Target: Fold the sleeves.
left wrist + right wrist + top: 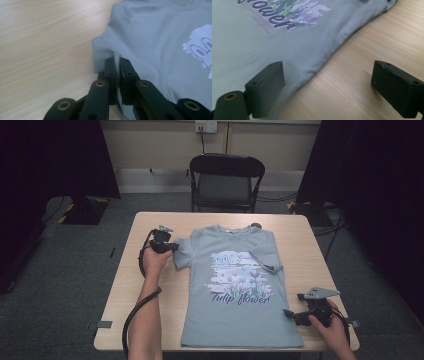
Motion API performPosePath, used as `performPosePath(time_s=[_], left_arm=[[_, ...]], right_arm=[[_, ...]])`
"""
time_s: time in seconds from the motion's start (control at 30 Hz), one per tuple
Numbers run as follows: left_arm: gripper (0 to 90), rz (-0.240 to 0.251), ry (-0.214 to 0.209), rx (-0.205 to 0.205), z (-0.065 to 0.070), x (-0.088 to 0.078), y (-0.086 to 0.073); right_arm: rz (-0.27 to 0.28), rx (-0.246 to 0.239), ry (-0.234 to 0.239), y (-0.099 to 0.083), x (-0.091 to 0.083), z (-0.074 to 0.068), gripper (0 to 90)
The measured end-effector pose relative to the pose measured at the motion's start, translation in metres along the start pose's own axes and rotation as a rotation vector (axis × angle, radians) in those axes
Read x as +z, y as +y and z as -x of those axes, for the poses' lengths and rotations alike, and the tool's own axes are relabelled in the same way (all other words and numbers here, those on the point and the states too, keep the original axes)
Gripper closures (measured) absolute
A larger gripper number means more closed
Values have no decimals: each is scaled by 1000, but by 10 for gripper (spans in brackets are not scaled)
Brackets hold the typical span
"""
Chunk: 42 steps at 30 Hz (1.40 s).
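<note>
1. T-shirt (235, 290): grey-blue, lies front up on the wooden counter (125, 285), collar toward the far edge, hem near the person's edge. Print reads "Tulip flower" with tulips above the lettering.
2. Left sleeve (181, 254): sticks out toward the left tongs, hem bunched up off the counter.
3. Right sleeve (265, 265): folded inward, lying on the chest over the print's right side.
4. Left tongs (172, 248): held in the left hand (155, 260), at the far-left part of the counter, pointing at the shirt. In the left gripper view the left tongs (117, 62) are clenched on the left sleeve (102, 52) hem, a pinch of fabric visible between the pads. No gap left.
5. Right tongs (290, 314): held in the right hand (330, 325), near the near-right corner, just beside the shirt's right side seam.
6. In the right gripper view the right tongs (327, 82) are released, jaws wide apart. One pad sits over the T-shirt (262, 45) edge, the other over bare counter (367, 45). Nothing pinched; can't tell if the pad touches the fabric.
7. Black folding chair (226, 180) stands beyond the far edge of the counter.
</note>
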<state>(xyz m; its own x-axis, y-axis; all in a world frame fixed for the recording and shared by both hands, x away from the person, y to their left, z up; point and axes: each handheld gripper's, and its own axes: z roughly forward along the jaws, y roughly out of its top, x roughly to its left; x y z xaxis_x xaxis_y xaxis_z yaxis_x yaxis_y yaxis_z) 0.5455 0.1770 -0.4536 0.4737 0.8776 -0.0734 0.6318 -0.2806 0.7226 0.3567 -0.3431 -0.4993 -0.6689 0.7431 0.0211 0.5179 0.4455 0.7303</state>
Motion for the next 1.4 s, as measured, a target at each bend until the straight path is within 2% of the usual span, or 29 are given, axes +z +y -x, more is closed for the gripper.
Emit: performPosePath(time_s=[0.3,0.47,0.67,0.7,1.1,1.3,1.4], left_arm=[[859,8,-5,15,10,-5,6],[859,5,4,43,15,-7,9],[859,2,-5,59,22,-4,13],[859,9,-8,49,24,-3,13],[859,-3,-21,84,39,2,27],[859,12,-35,90,47,5,34],[859,15,-41,77,49,7,35]], right_arm=[[0,-1,1,0,0,0,107],[-2,-7,6,0,0,-1,107],[-2,-9,9,0,0,-1,107],[-1,-10,9,0,0,-1,108],[-2,-14,13,-1,-1,-1,108],[-2,-15,14,-1,-1,-1,108],[-2,-15,15,-1,-1,-1,107]])
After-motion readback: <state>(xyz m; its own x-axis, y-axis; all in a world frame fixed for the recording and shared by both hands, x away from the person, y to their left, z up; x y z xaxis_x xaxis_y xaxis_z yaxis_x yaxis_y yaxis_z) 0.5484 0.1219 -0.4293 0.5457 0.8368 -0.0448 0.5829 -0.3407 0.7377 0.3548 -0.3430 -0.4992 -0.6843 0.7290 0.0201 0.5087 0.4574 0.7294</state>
